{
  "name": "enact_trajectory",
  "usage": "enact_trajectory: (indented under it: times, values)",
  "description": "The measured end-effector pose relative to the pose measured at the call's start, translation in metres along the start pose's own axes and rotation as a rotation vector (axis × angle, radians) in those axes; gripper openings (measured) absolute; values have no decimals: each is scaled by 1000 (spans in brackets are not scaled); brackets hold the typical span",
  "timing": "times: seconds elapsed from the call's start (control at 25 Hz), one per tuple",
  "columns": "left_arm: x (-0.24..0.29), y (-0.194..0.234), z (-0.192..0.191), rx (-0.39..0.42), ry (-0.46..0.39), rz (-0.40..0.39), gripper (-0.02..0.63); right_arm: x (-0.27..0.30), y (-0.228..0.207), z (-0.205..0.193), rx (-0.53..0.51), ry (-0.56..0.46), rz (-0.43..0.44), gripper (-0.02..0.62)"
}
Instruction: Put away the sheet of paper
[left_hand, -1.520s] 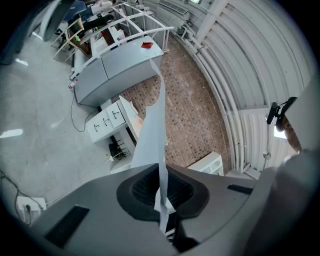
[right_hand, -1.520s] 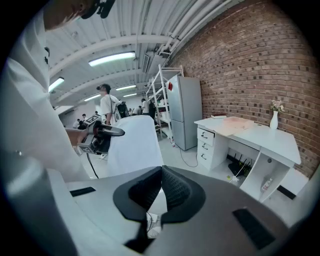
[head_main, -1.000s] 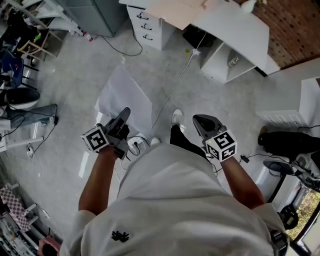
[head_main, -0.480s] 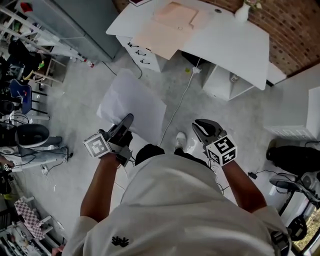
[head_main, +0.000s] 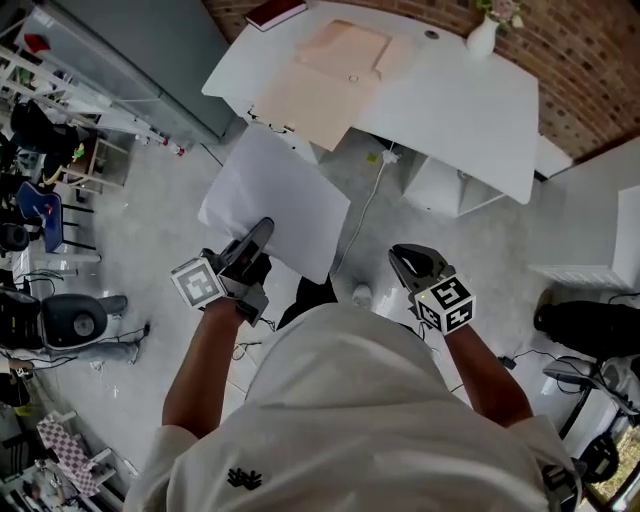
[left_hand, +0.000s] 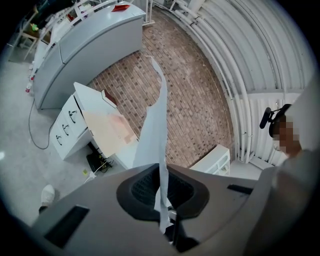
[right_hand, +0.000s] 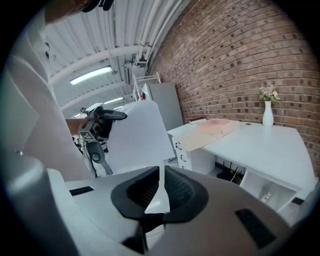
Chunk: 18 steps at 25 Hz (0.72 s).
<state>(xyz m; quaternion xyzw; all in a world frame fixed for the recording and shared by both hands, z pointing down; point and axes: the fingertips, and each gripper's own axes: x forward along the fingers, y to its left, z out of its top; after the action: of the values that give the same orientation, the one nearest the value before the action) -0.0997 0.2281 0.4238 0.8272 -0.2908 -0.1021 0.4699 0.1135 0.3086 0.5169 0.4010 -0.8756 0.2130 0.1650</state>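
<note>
Being clamped in the left claw (head_main: 258, 236), the sheet of paper (head_main: 275, 200) is not yet stowed; the right claw (head_main: 403, 258) is closed, empty.

1. A white short-sleeved T-shirt (head_main: 350, 420) covers the torso, with a small black emblem (head_main: 240, 477) on its left side.
2. Dark trousers (head_main: 312, 296) and a white shoe (head_main: 362, 295) show below.
3. The left gripper (head_main: 258, 232) and right gripper (head_main: 402, 256) are dark grey, with black ribbed jaws.
4. Each carries a white cube with black square markers: left cube (head_main: 197, 282), right cube (head_main: 444, 303).
</note>
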Motion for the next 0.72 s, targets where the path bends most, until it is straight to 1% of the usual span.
enact_trajectory:
  times: [0.16, 0.32, 0.4, 0.48, 0.72]
  values:
    - [38, 16, 34, -13, 28, -59, 23, 27, -25, 20, 7, 19, -57, 52]
    - [77, 34, 85, -48, 56, -132, 23, 60, -45, 67, -2, 23, -105, 52]
    - [100, 44, 113, -82, 64, -157, 23, 78, -60, 93, -4, 22, -133, 52]
    - [121, 58, 140, -134, 67, -171, 23, 100, -74, 114, 3, 22, -158, 52]
    - [170, 101, 204, -256, 78, -228, 23, 165, -92, 158, 36, 47, -195, 52]
